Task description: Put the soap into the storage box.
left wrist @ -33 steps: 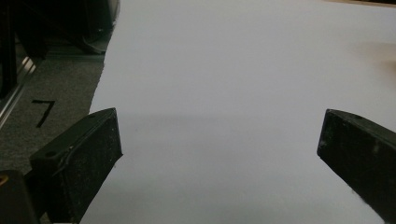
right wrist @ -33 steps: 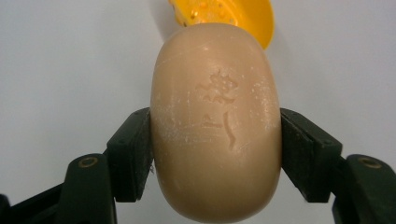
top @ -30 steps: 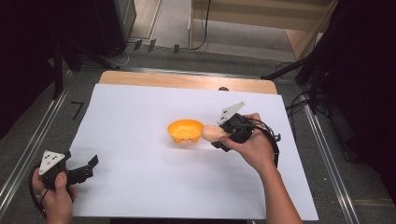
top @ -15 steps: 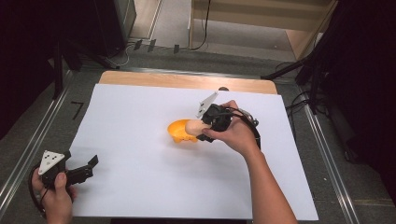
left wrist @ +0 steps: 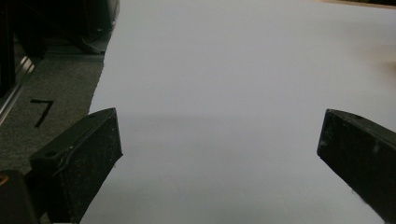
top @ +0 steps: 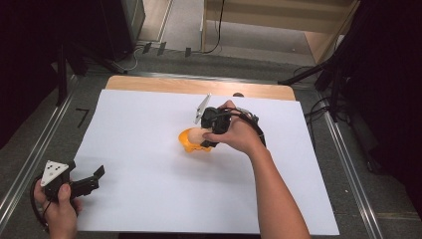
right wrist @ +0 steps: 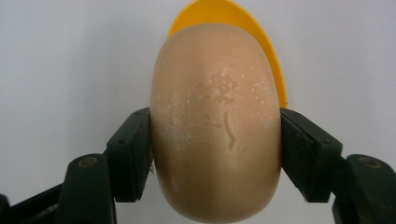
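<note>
**Soap bar held over the yellow dish**

The right gripper [top: 199, 135] was clamped on a smooth, oval, peach-coloured bar of soap [right wrist: 215, 126], its two black jaws pressing the bar's sides in the right gripper view. The bar hung directly above a shallow yellow plastic dish [top: 191, 145], whose rim [right wrist: 261, 32] peeked out behind the soap. The dish sat near the middle of a large white paper sheet [top: 139, 139] covering the table. The left gripper [top: 89, 181] rested at the sheet's near left corner, well apart from the dish, jaws spread wide with nothing between them.
</note>
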`<state>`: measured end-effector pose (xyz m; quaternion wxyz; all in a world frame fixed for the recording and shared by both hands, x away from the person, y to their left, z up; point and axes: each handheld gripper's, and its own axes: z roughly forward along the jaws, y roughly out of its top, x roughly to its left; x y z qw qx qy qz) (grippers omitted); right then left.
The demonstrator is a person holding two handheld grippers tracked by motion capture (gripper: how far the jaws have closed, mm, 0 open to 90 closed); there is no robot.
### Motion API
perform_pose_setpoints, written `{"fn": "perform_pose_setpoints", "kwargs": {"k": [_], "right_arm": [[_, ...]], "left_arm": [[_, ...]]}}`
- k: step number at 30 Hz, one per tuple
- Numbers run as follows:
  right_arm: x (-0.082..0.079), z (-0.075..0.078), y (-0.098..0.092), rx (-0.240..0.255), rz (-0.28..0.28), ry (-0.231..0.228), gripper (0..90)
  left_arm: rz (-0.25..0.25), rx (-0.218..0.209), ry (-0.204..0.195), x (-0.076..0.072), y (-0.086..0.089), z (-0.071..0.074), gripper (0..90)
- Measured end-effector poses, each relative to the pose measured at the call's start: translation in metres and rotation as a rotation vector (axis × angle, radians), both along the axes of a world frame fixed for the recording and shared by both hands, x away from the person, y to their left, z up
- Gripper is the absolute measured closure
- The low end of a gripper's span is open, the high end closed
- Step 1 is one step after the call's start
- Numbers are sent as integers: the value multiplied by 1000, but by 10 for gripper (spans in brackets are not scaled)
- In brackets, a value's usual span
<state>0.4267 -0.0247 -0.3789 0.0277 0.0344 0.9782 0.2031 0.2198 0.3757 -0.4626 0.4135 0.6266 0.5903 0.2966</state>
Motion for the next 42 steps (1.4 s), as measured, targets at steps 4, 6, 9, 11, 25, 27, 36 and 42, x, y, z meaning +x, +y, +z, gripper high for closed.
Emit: {"fn": "perform_pose_setpoints", "kwargs": {"k": [4, 6, 9, 11, 25, 27, 36, 42], "right_arm": [[4, -4, 5, -14, 4, 15, 331], [5, -5, 5, -22, 4, 7, 330], [7, -7, 7, -31, -3, 23, 330], [8, -9, 7, -30, 0, 29, 330], [12, -12, 12, -60, 3, 46, 325], [13, -13, 12, -54, 2, 43, 321], [12, -3, 5, -3, -33, 29, 271], [9, 2, -10, 36, -88, 39, 273]], "left_arm": [[2, -4, 0, 0, 0, 0, 1], [1, -2, 1, 0, 0, 0, 1], [3, -4, 2, 0, 0, 0, 1], [3, -4, 3, 0, 0, 0, 1], [3, -2, 5, 0, 0, 0, 1], [4, -4, 5, 0, 0, 0, 1], [4, -4, 6, 1, 0, 0, 2], [4, -3, 6, 1, 0, 0, 2]]}}
